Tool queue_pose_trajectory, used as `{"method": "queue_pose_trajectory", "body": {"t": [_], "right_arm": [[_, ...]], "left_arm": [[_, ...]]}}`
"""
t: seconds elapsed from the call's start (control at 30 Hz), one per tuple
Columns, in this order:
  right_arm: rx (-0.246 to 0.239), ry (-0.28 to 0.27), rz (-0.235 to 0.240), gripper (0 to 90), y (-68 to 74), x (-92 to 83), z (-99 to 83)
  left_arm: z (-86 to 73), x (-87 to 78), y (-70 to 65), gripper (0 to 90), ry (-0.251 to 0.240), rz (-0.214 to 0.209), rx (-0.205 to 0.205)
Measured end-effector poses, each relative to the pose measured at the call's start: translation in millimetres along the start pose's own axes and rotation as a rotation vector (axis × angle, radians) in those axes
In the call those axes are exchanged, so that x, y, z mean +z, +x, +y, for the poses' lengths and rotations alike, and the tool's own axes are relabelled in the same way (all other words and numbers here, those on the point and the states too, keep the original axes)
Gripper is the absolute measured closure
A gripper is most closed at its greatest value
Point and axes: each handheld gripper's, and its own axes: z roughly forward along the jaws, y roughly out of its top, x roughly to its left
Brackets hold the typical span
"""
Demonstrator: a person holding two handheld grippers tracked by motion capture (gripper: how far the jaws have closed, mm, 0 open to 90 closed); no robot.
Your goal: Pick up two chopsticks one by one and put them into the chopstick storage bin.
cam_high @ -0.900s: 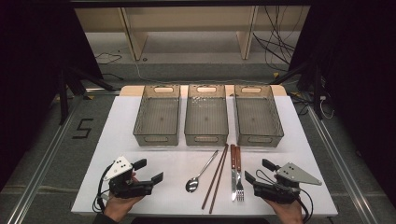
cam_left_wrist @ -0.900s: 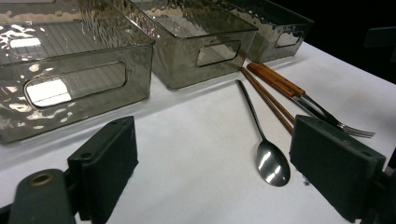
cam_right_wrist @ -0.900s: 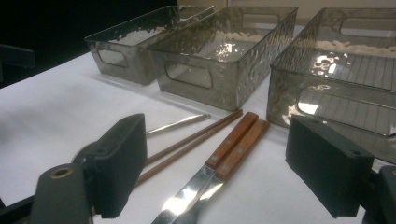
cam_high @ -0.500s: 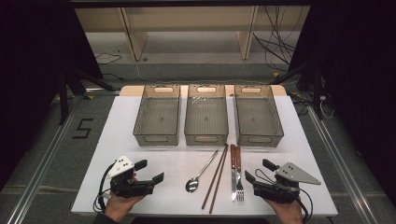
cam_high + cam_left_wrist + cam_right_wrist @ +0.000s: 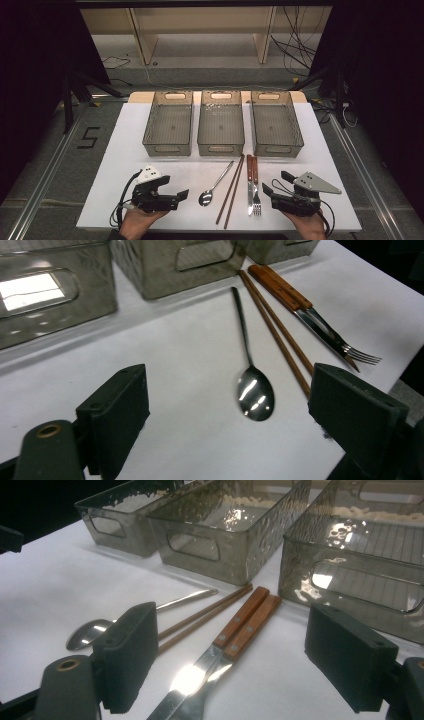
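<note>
A metal spoon [image 5: 214, 186], a pair of brown chopsticks [image 5: 231, 192], and a knife and fork [image 5: 253, 186] with wooden handles lie side by side on the white table [image 5: 125, 155], in front of three clear grey bins. My left gripper [image 5: 175, 186] rests near the front edge, left of the spoon, open and empty. In the left gripper view my left gripper [image 5: 230, 390] points at the spoon bowl [image 5: 256, 399]. My right gripper [image 5: 275, 182] rests right of the fork, open and empty. In the right gripper view my right gripper [image 5: 240, 650] frames the wooden handles [image 5: 246, 622].
The left bin [image 5: 169, 125], the middle bin [image 5: 221, 125] and the right bin [image 5: 276, 126] stand in a row across the middle of the table, all with nothing in them. Beyond the table are a wooden shelf frame [image 5: 200, 30] and floor cables [image 5: 295, 50].
</note>
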Motion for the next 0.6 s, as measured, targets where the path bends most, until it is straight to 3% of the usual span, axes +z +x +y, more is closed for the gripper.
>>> {"method": "queue_pose_trajectory", "body": {"t": [0.3, 0.6], "right_arm": [[-0.008, 0.029, 0.001, 22.3, 0.9, 1.7, 0.4], [-0.004, 0.053, -0.009, 22.4, 0.0, 3.3, 0.1]], "left_arm": [[12.5, 16.3, -18.6, 19.1, 0.084, -0.017, 0.005], [25.1, 40.3, -39.8, 24.3, 0.176, -0.034, 0.041]]}}
